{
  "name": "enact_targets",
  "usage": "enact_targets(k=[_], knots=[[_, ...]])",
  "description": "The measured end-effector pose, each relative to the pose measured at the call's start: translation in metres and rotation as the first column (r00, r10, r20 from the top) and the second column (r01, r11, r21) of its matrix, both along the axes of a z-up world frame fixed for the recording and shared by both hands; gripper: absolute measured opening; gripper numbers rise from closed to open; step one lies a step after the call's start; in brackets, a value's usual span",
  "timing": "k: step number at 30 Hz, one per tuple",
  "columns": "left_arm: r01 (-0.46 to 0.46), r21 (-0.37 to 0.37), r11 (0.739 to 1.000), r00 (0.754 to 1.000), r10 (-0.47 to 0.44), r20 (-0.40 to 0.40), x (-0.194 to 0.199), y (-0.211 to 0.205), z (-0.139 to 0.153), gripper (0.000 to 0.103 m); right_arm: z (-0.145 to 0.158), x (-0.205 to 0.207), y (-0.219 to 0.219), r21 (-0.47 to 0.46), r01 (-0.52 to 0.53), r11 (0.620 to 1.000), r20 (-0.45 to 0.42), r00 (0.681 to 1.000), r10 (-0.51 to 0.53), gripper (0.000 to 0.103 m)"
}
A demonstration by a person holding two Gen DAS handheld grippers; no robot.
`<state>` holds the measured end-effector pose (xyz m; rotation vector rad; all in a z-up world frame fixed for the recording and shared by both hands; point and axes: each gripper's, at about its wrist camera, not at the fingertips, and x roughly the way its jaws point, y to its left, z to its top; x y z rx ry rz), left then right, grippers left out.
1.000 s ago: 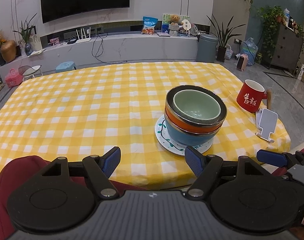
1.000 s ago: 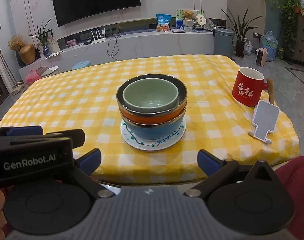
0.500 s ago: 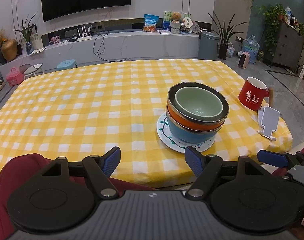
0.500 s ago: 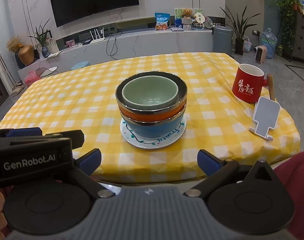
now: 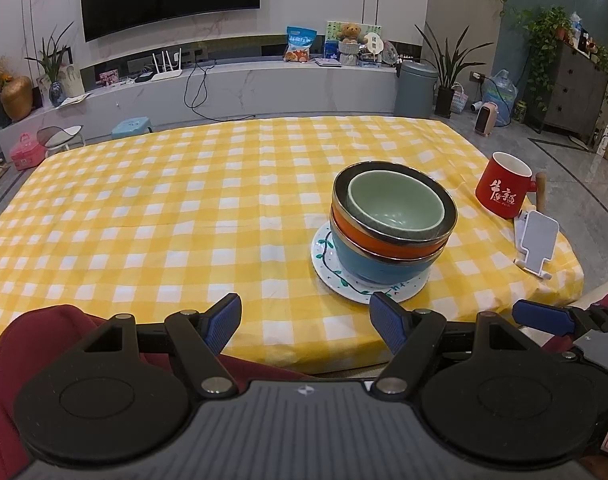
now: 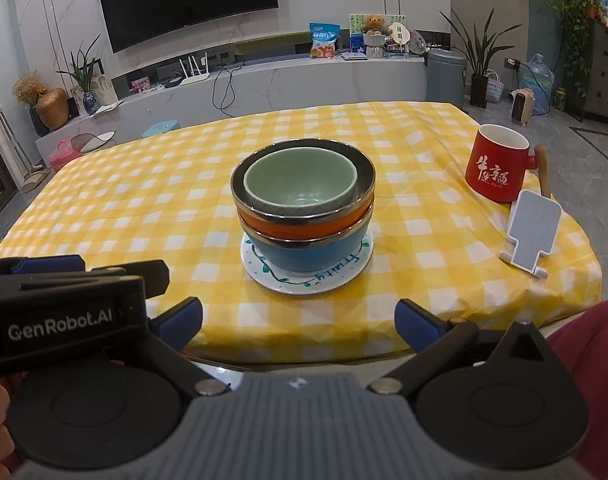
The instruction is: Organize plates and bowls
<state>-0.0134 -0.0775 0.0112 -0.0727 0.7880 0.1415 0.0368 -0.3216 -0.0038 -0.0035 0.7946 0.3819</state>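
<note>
A pale green bowl [image 6: 300, 182] nests in an orange bowl [image 6: 304, 226], which sits in a blue bowl [image 6: 307, 254], all stacked on a white painted plate [image 6: 304, 282] on the yellow checked table. The same stack shows in the left wrist view: green bowl [image 5: 395, 204], orange bowl [image 5: 379, 242], blue bowl [image 5: 375, 266], plate [image 5: 343, 284]. My left gripper [image 5: 305, 326] is open at the table's near edge, left of the stack, holding nothing. My right gripper [image 6: 300, 318] is open too, just short of the plate, empty.
A red mug [image 6: 495, 168] with a wooden handle and a white phone stand [image 6: 533, 232] stand at the table's right edge. The yellow checked tablecloth [image 5: 164, 208] spreads wide to the left. Dark red sleeves lie below both grippers. The left gripper's body [image 6: 64, 312] shows at the right view's left.
Both grippers have drawn back slightly and risen, so the bowl stack sits a bit farther off. The stack has not moved, and both grippers stay open.
</note>
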Motion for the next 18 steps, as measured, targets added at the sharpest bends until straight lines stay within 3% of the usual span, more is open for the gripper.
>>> enact_targets(k=[18], knots=[[-0.003,0.002,1.0,1.0,0.003,-0.014,0.001,-0.0004,-0.0027,0.086,-0.0028,0.0005,-0.0003,-0.005,0.0,1.0,-0.009,1.0,0.0,0.1]])
